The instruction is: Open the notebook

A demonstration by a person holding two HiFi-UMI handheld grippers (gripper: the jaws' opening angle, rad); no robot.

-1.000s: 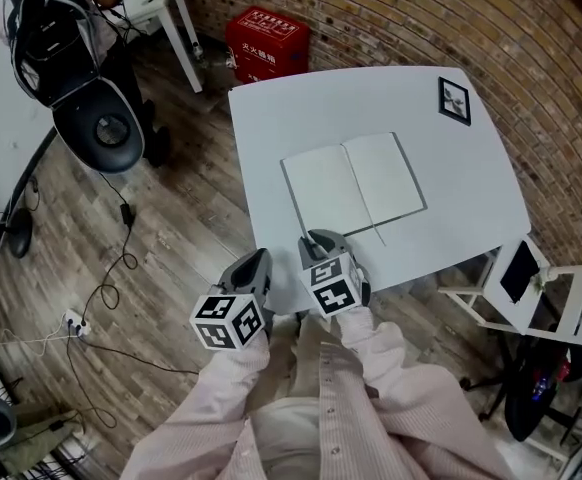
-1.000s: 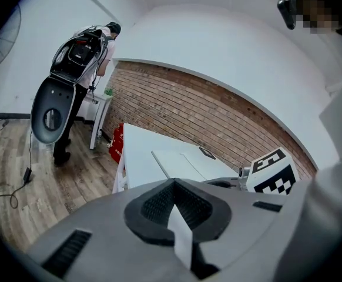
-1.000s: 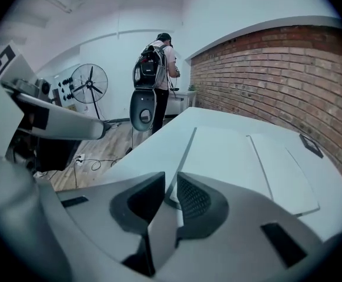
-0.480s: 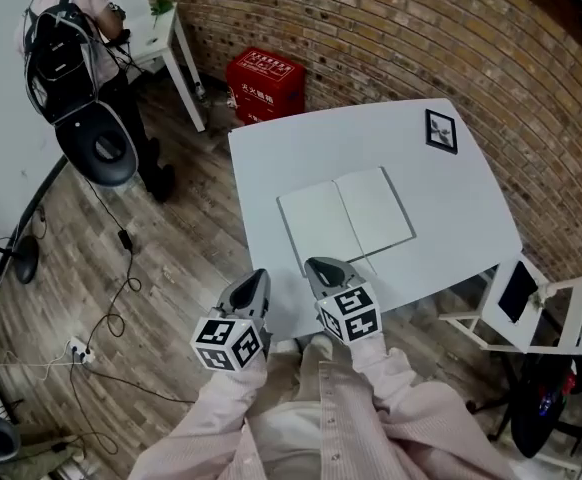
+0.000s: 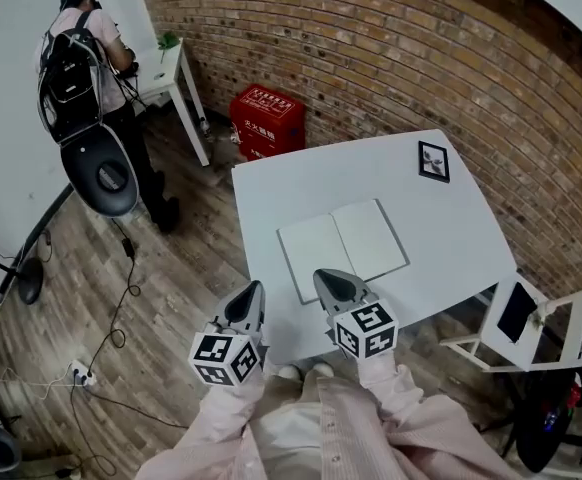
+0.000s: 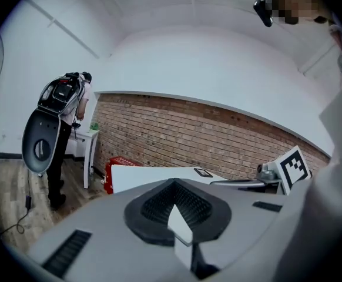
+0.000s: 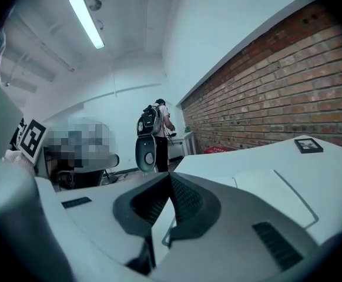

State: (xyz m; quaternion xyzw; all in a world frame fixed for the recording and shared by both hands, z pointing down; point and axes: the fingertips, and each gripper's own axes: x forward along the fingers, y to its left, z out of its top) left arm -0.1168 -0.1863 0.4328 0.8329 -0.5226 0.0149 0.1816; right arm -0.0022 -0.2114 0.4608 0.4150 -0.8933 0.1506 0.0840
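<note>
The notebook (image 5: 343, 246) lies open and flat on the white table (image 5: 301, 183), two blank pages showing. Both grippers hover near the table's front edge, just short of the notebook. My left gripper (image 5: 253, 292) hangs over the table's front left corner, jaws together and empty. My right gripper (image 5: 325, 278) points at the notebook's near edge, also shut with nothing in it. In the right gripper view the open pages (image 7: 277, 195) lie beyond the closed right gripper (image 7: 171, 201). The left gripper view shows its closed left gripper (image 6: 172, 207) and the table's far part (image 6: 153, 174).
A small framed picture (image 5: 433, 160) lies at the table's far right corner. A red crate (image 5: 268, 118) stands by the brick wall. A person with a backpack (image 5: 81, 63) stands at a white side table (image 5: 166, 63). A white folding chair (image 5: 541, 318) stands right.
Both grippers have risen and drawn back a little from the notebook's near edge. The right gripper's jaws have closed. The notebook has stayed open and still.
</note>
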